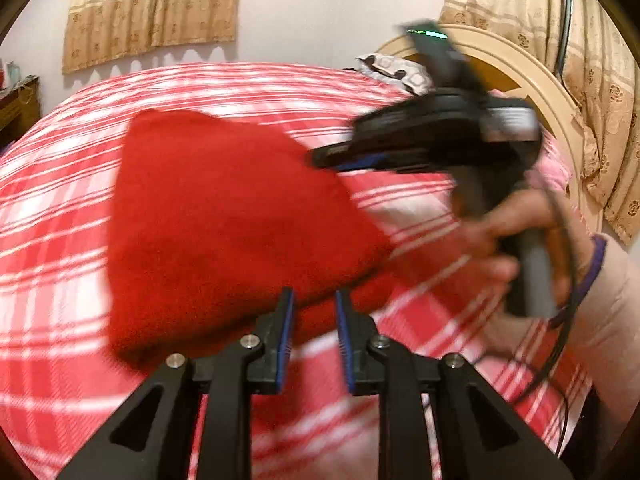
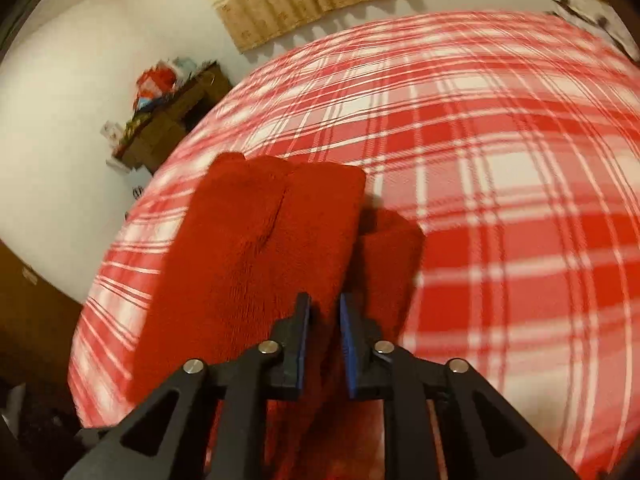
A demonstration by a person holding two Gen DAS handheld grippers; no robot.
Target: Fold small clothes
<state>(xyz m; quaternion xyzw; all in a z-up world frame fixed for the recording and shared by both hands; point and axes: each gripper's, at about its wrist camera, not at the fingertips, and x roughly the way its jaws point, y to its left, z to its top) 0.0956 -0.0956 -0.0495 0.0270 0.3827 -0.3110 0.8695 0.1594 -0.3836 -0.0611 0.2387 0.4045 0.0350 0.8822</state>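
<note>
A bed [image 1: 60, 208] covered in a red-and-white plaid sheet fills both views and carries the work. A red garment [image 1: 224, 220] of fuzzy fabric lies on the sheet, folded into a thick, roughly rectangular stack with a raised fold line running along its upper layer in the right wrist view [image 2: 260, 240]. A curved wooden headboard [image 1: 532, 76] stands at the far end of the bed, patterned curtains [image 1: 152, 4] hang on the pale wall behind it, and a dark wooden cabinet [image 2: 172, 124] with assorted items on top stands beside the bed. The right tool [image 1: 332, 158], held by a hand [image 1: 516, 240] around its grip, reaches in from the right side of the left wrist view and its tips lie over the garment's right edge (motion blur hides the tips there). In its own view the right tool [image 2: 324, 324] has its blue-lined fingers slightly apart, with the near edge of the garment running between them; whether the pads press on the fabric cannot be told. The left tool [image 1: 314, 312] has its fingers parted by a narrow gap at the garment's near edge, the fabric lying just beyond and between the tips, with nothing visibly pinched.
</note>
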